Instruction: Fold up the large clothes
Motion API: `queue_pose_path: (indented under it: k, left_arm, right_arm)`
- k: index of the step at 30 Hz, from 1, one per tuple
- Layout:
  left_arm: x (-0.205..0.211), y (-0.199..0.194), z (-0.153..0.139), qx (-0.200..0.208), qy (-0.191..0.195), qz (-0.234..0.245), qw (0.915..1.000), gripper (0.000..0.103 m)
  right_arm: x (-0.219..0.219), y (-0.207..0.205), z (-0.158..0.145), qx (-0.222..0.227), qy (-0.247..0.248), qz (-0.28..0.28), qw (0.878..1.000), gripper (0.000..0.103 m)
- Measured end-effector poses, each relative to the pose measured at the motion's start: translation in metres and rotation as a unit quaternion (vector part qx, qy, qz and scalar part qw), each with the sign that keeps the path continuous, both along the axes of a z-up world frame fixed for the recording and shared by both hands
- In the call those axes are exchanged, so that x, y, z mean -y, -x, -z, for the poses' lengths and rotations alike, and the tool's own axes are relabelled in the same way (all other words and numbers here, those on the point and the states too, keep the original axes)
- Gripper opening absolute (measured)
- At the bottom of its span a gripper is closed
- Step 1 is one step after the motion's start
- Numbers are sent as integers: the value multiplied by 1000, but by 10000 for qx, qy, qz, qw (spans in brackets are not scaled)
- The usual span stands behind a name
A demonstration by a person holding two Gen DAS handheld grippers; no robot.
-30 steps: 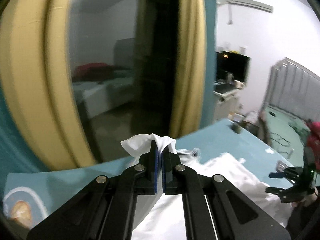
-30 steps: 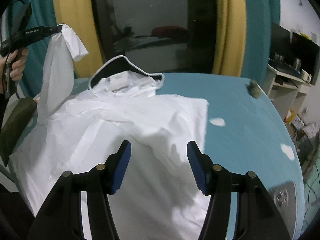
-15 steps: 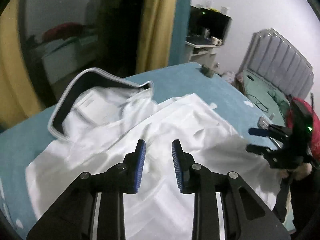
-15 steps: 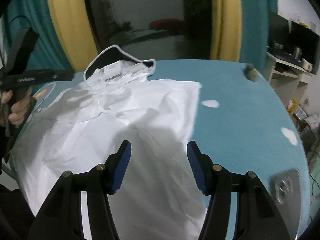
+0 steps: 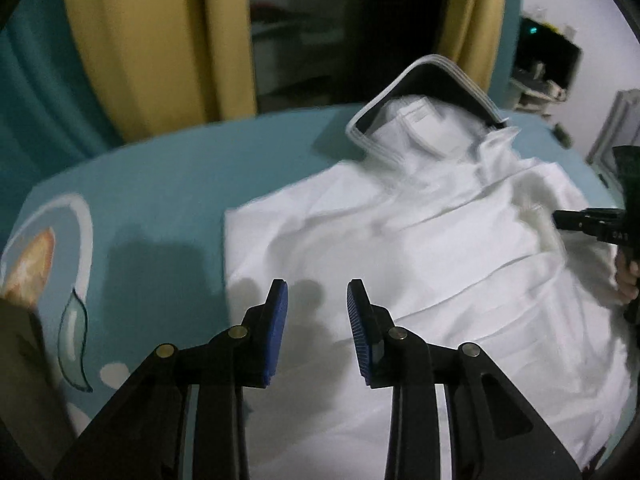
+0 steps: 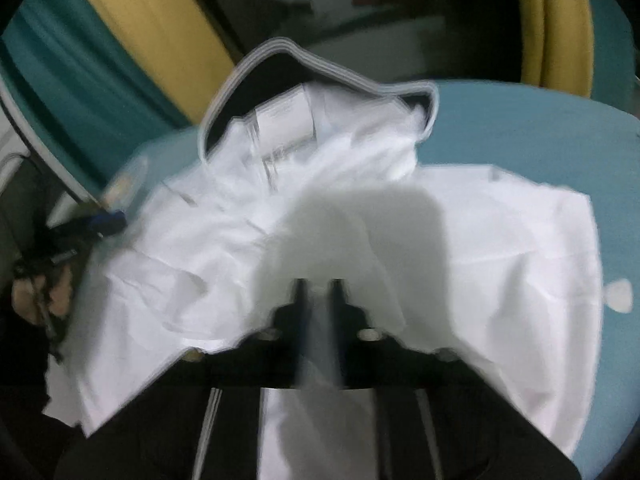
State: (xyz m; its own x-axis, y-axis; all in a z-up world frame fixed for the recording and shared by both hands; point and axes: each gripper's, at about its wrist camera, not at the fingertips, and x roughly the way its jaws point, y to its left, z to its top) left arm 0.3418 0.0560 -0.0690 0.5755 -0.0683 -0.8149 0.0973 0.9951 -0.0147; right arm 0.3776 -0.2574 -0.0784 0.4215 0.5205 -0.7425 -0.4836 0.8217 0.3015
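A large white garment (image 5: pixel 420 248) with a dark, grey-trimmed collar (image 5: pixel 436 76) lies spread on the teal bed cover (image 5: pixel 160 184). It also shows in the right wrist view (image 6: pixel 500 248). My left gripper (image 5: pixel 316 308) is open and empty, just above the garment's left edge. My right gripper (image 6: pixel 318 288) is blurred, its fingers close together with white cloth lifted between them. In the left wrist view the right gripper (image 5: pixel 592 224) sits at the garment's right side. In the right wrist view the left gripper (image 6: pixel 92 224) is at the far left.
Yellow and teal curtains (image 5: pixel 168 40) frame a dark window behind the bed. A printed pattern (image 5: pixel 44 248) marks the cover at the left. A dark screen on a desk (image 5: pixel 548 56) stands at the back right. Bare teal cover (image 6: pixel 540 128) lies right of the collar.
My left gripper let go of the white cloth, opened wider and swung down to the garment's left edge. My right gripper narrowed from wide open and now has cloth between its fingers.
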Motion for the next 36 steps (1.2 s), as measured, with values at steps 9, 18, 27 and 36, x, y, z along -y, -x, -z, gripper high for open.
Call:
queue_pose_path:
  k: [9, 18, 27, 36]
  left_arm:
    - [-9, -14, 31, -204, -156, 128, 9996, 33]
    - [0, -27, 9, -112, -162, 357, 9992, 33]
    - [9, -104, -38, 630, -195, 117, 9978, 33]
    - [29, -163, -24, 640, 245, 315, 9972, 50]
  right_arm:
    - [18, 32, -66, 1443, 1264, 355, 9808, 2]
    - [54, 1, -16, 318, 1463, 603, 9869, 8]
    - [67, -90, -60, 564, -225, 1018, 9930, 71]
    - [16, -192, -4, -795, -800, 256, 9933, 71]
